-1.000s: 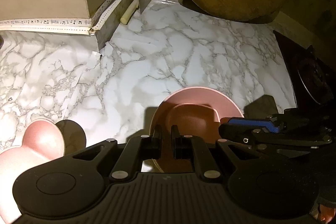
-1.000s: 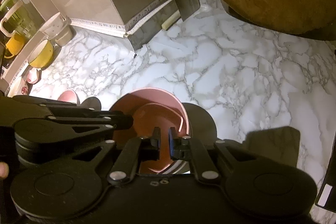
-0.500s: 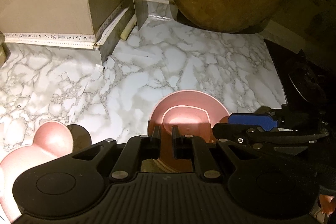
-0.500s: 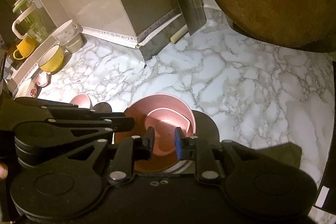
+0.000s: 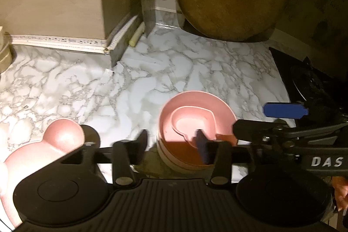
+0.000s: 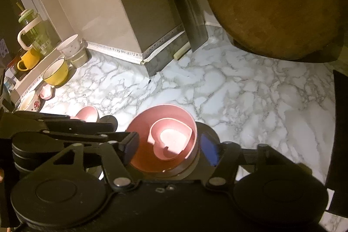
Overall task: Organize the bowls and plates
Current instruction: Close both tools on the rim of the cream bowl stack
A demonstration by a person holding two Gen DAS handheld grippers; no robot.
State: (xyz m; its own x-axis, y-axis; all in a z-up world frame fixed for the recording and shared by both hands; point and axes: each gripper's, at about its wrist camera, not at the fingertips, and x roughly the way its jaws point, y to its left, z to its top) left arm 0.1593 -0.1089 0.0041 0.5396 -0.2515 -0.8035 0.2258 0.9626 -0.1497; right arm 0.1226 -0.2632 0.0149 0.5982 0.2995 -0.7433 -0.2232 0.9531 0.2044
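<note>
Now both jaws have just been opening. The left hand-held gripper [image 5: 171,141] and right hand-held gripper [image 6: 170,148] stand parted and hold nothing, though the pink bowl [image 6: 162,140] sits between the fingers, with the heart-shaped dish [image 6: 171,137] nested inside, on the marble bench [image 6: 250,101]. The risk is a finger catching the bowl's rim on withdrawal and tipping the stack, or the left one clipping the bear-shaped plate [image 5: 43,149] nearby.

Right tongs [image 6: 168,148] spread, just been opening, straddling pink bowl [image 6: 139,158] on marble table [image 6: 250,97]; heart-shaped dish [image 6: 171,138] nested inside. Nothing gripped.
</note>
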